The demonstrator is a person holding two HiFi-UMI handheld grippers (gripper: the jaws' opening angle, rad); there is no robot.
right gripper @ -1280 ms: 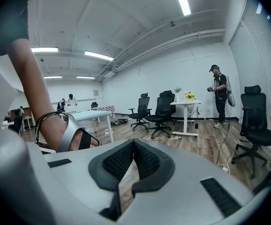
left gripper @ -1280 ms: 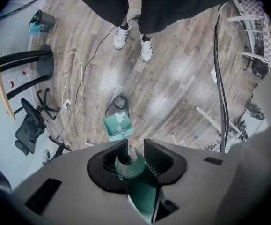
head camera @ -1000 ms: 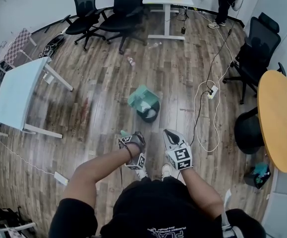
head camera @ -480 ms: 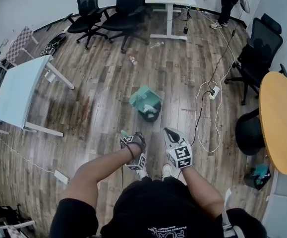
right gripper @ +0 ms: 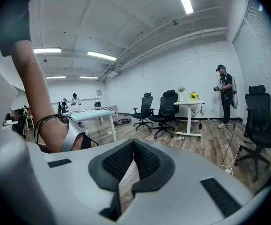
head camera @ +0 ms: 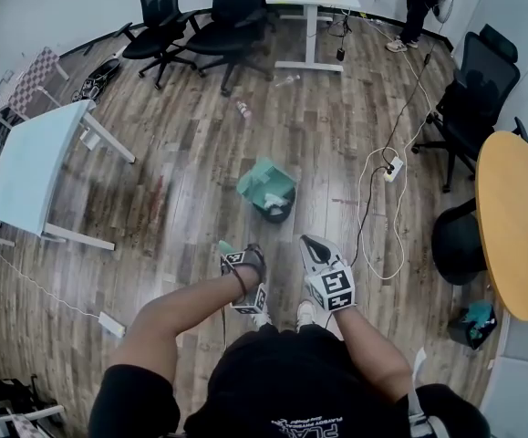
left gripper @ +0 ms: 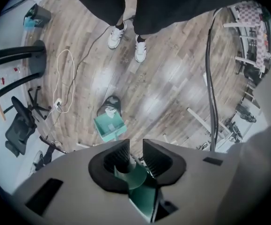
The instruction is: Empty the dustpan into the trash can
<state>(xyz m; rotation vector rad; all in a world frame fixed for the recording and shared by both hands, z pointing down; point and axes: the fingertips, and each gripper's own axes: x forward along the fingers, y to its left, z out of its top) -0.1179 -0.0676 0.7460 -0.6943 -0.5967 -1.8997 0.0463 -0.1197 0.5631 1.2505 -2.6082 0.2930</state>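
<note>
Little has shifted since a second ago: the teal plastic long-handled dustpan hangs tipped over the round black trash can much as it did, and both grippers sit in nearly the same spots in the head view.

The left gripper is clenched on the teal grip at the top of the dustpan's handle; its ribbed pads press on either side of the grip. The right gripper has its jaws together on nothing and points out across the room, taking no part.

From the left gripper the pan lies ahead and below, away from the person's feet. Its long axis runs along the thin handle from the grip down to the pan, whose mouth overlaps the can's far rim. Any further tipping would be the left hand's work, by raising or rolling that handle.

Counted: one dustpan, one trash can beneath it, two grippers. A second small dark bin stands well apart beside the round wooden table.
</note>
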